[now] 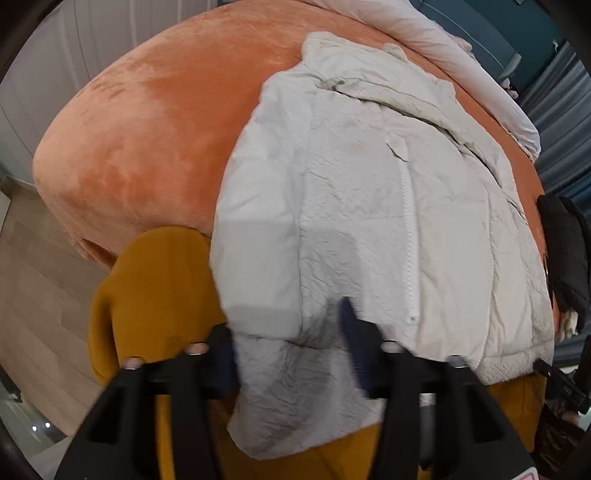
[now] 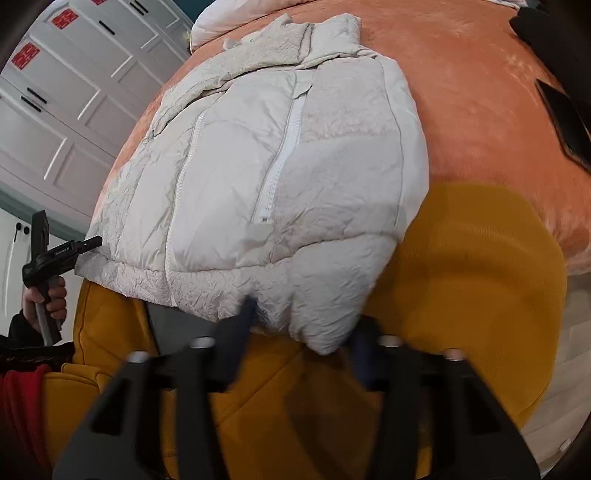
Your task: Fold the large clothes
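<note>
- While the white puffer jacket (image 1: 369, 206) lies spread on the orange bed (image 1: 147, 147), its long axis runs straight away from both sets of jaws: hem nearest, collar at the far end toward the white duvet (image 1: 424, 33).
- Front faces up; center zipper (image 1: 410, 236) runs along that same axis, ending short of the hem.
- Left gripper (image 1: 291, 347): jaws wide apart, w/ a hanging corner of the hem/sleeve fabric draped btwn them; fingers aren't pinching it, so released.
- Right gripper (image 2: 303, 332): jaws also spread, a puffy hem bulge sits btwn them, nearer the right finger; not clamped.
- Mustard garment (image 2: 461, 277) lies under the jacket's near edge, below and beside both sets of jaws.
- In the right wrist view the left gripper appears far left of the jaws at the hem's other corner.
- Black garment (image 1: 565, 247) sits at the bed's edge, right of the left jaws.
- White cabinets (image 2: 74, 92) beyond the bed, upper left of the right jaws.
</note>
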`<state>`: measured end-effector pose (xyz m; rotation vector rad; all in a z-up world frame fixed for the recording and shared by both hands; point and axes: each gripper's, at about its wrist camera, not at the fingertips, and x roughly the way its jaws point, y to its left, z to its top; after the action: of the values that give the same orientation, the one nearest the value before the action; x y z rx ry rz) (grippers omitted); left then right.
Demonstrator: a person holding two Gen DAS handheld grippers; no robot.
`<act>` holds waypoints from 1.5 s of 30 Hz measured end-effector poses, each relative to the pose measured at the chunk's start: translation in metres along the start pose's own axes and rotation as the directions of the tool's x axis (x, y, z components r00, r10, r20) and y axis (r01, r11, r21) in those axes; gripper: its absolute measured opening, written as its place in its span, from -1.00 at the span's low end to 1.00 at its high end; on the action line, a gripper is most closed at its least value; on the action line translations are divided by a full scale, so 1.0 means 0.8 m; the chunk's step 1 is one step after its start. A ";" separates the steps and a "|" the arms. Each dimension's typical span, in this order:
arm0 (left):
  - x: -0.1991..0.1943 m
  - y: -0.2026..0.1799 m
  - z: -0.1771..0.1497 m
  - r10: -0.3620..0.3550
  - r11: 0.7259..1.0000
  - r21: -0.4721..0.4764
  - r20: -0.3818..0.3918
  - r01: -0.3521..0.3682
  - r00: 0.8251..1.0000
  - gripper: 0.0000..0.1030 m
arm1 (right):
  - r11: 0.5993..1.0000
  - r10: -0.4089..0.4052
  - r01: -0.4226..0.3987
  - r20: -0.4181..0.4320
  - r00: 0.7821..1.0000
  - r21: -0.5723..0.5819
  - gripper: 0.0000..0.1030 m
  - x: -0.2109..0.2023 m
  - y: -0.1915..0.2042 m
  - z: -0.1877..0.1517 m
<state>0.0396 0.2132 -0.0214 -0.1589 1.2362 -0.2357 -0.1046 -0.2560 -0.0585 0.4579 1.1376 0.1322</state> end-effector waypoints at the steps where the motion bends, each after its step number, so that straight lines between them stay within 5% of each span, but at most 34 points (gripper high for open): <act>1: -0.005 -0.004 0.001 -0.009 1.000 0.009 0.013 0.009 1.000 -0.72 | 1.000 0.015 -0.015 0.008 1.000 -0.007 -0.68 -0.004 0.001 0.003; 11: -0.171 -0.037 -0.029 -0.141 0.979 0.168 0.129 0.118 0.982 -0.85 | 0.969 0.107 -0.097 0.034 0.994 -0.227 -0.78 -0.128 0.047 -0.001; 14: -0.235 -0.050 -0.035 -0.203 0.971 0.176 0.260 0.160 0.944 -0.85 | 0.951 0.145 -0.101 0.133 0.980 -0.294 -0.79 -0.187 0.065 -0.003; 20: -0.295 -0.085 0.022 -0.270 0.962 0.167 0.483 0.215 0.833 -0.84 | 0.964 0.151 -0.027 0.457 0.877 -0.266 -0.79 -0.271 0.073 0.067; 23: -0.287 -0.096 0.069 -0.227 0.974 0.140 0.535 0.180 0.814 -0.78 | 0.973 0.149 -0.027 0.541 0.827 -0.227 -0.79 -0.273 0.069 0.111; 27: -0.227 -0.109 0.153 -0.129 0.991 0.094 0.498 0.094 0.858 -0.71 | 0.986 0.123 -0.029 0.594 0.795 -0.166 -0.79 -0.231 0.061 0.179; 29: -0.187 -0.111 0.187 -0.072 0.996 0.075 0.471 0.041 0.879 -0.66 | 0.990 0.102 -0.024 0.590 0.801 -0.139 -0.79 -0.197 0.058 0.220; 37: -0.031 -0.106 0.284 0.114 0.988 0.055 0.381 -0.146 0.918 -0.63 | 1.000 -0.001 -0.013 0.562 0.827 0.021 -0.79 -0.080 0.026 0.339; 41: 0.049 -0.086 0.311 0.174 0.983 0.004 0.255 -0.181 0.951 -0.62 | 0.996 -0.066 0.021 0.530 0.845 0.090 -0.92 -0.026 0.010 0.362; 45: 0.103 -0.070 0.319 0.201 0.980 -0.024 0.190 -0.200 0.961 -0.59 | 0.983 -0.125 0.043 0.473 0.872 0.180 -0.92 0.023 -0.023 0.375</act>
<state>0.3014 0.1358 -0.0007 -0.0578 1.0523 -0.0401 0.1699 -0.3517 0.0197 0.5502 0.6725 -0.1507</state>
